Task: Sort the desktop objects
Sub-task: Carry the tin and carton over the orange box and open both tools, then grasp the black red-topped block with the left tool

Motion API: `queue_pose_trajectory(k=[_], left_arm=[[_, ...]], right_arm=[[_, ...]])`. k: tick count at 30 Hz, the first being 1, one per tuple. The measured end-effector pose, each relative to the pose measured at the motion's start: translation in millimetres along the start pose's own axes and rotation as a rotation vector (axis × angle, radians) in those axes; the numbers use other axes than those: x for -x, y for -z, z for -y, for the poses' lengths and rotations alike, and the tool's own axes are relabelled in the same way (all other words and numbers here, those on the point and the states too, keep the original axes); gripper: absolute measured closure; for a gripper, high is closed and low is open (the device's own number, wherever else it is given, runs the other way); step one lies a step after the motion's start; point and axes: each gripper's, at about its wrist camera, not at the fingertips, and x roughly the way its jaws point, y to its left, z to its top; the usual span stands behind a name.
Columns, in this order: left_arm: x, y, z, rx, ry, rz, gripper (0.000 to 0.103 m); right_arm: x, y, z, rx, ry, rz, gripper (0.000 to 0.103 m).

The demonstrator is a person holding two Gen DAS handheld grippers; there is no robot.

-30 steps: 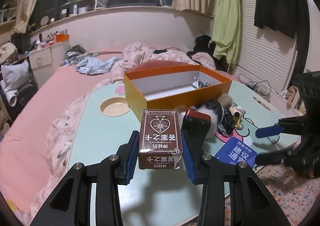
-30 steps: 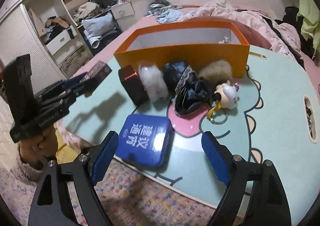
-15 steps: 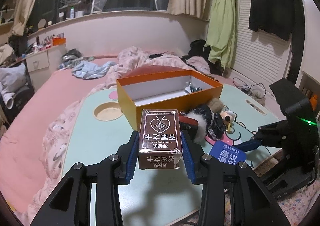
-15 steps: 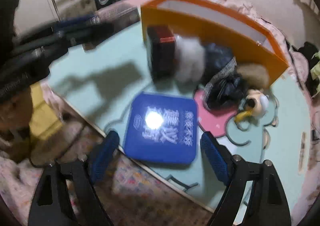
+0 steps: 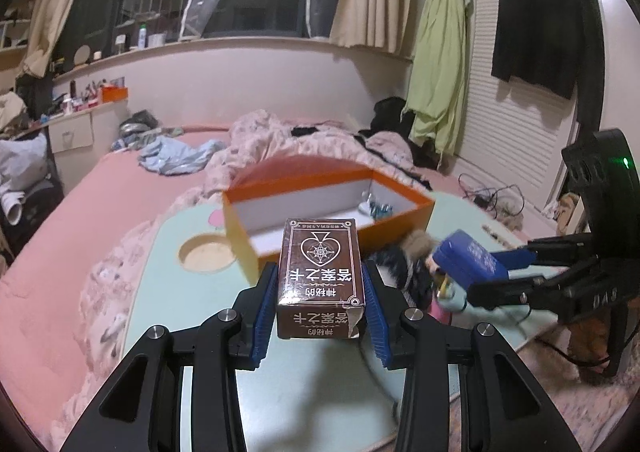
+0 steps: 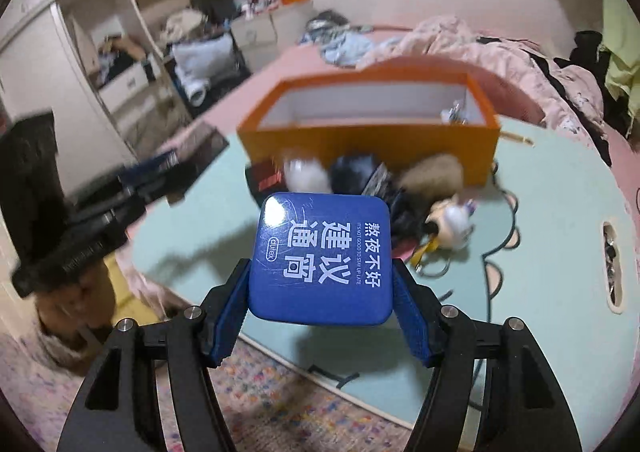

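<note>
- Left wrist view: left gripper (image 5: pixel 320 292) clamped on brown card box (image 5: pixel 320 272), held above teal table (image 5: pixel 168 284), short of orange box (image 5: pixel 320 188).
- Right wrist view: right gripper (image 6: pixel 320 300) gripping blue tin (image 6: pixel 320 256) by its 2 side edges, lifted off the table.
- Best carried level, cleared over the orange rim, released low inside.
- Card box: thin cardboard, torn corner, crushable. Tin: glossy, rounded corners, likely slippery.

Both wrist views close, facing shared orange box (image 5: pixel 328 196) (image 6: pixel 368 140).

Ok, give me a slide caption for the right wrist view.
Right gripper holds a blue tin above the table, orange box ahead.
</note>
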Motion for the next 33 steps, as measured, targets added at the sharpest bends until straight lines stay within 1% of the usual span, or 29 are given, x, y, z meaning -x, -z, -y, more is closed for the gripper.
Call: queue_pose_trajectory(k=[2,6,9,11,14,15,16,17,18,20,22,23,25,26,27,30,33], left_arm=[[-7,-11,2,0.000,0.000,0.009,0.064],[-31,-36,3,0.015,0.010,0.010,0.064],[-52,-49,3,0.024,0.000,0.002,0.064],[-70,-56,1,0.030,-0.023,-0.016,0.064],[-97,-59,-5,0.047,-0.045,-0.053,0.064],[-105,-59,-8,0.060,-0.054,-0.068,0.060],[-109,-58,-10,0.071,-0.057,-0.081,0.050],[-113,-56,-12,0.086,-0.060,-0.088,0.045],[-112,-54,-14,0.101,-0.063,-0.084,0.036],[-106,-48,-15,0.112,-0.059,-0.062,0.029],[-100,-44,-15,0.108,-0.064,-0.049,0.013],[-97,-42,-14,0.106,-0.072,-0.049,0.012],[-91,-39,-15,0.112,-0.078,-0.059,0.012],[-87,-37,-15,0.123,-0.071,-0.070,0.012],[-83,-34,-16,0.132,-0.062,-0.078,0.012],[-64,-24,-13,0.140,-0.034,-0.096,0.012],[-44,-11,-4,0.095,-0.026,-0.105,0.011]], right_arm=[[6,-10,4,-0.011,0.003,0.028,0.036],[9,-47,9,-0.040,0.010,0.059,0.036],[0,-75,18,-0.064,0.030,0.070,0.036],[-8,-92,28,-0.087,0.034,0.065,0.036],[-30,-112,42,-0.145,0.041,0.047,0.036],[-39,-117,47,-0.167,0.059,0.049,0.036],[-45,-121,50,-0.181,0.077,0.051,0.036],[-51,-123,54,-0.198,0.092,0.055,0.035],[-58,-126,59,-0.230,0.101,0.058,0.035],[-63,-127,66,-0.274,0.080,0.056,0.035],[-61,-126,69,-0.301,0.050,0.078,0.035],[-57,-123,68,-0.300,0.053,0.100,0.034],[-47,-116,66,-0.312,0.062,0.139,0.029],[-42,-112,65,-0.314,0.062,0.155,0.027],[-37,-108,62,-0.304,0.061,0.168,0.026],[-24,-96,50,-0.251,0.076,0.174,0.026],[-10,-76,39,-0.179,0.111,0.174,0.026]])
